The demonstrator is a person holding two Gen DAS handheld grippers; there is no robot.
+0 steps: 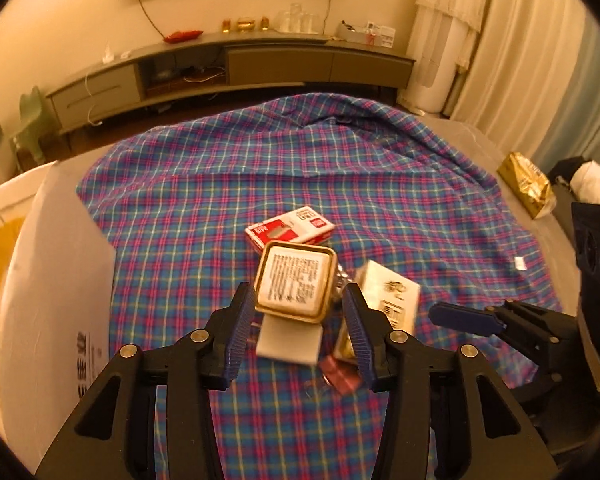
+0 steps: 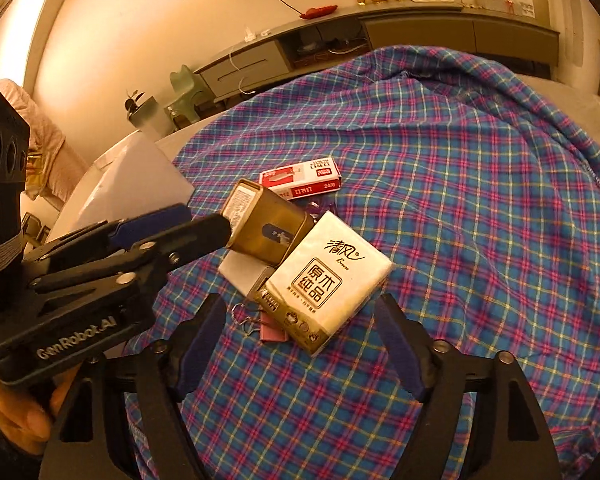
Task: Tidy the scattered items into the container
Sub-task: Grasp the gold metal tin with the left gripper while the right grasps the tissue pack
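left tool (image 1: 296, 320) stood released, pads either side of the gold tin (image 1: 294, 286) lying on its side, not yet pressing. right tool (image 2: 300, 344) was spread wide, empty, just short of the tissue pack (image 2: 332, 280). judgement: centre the pads on the tin's flat walls before clenching; rigid metal may slip, the soft pack will crush. staple box (image 1: 290, 228) lay behind the tin; no container identifiable.
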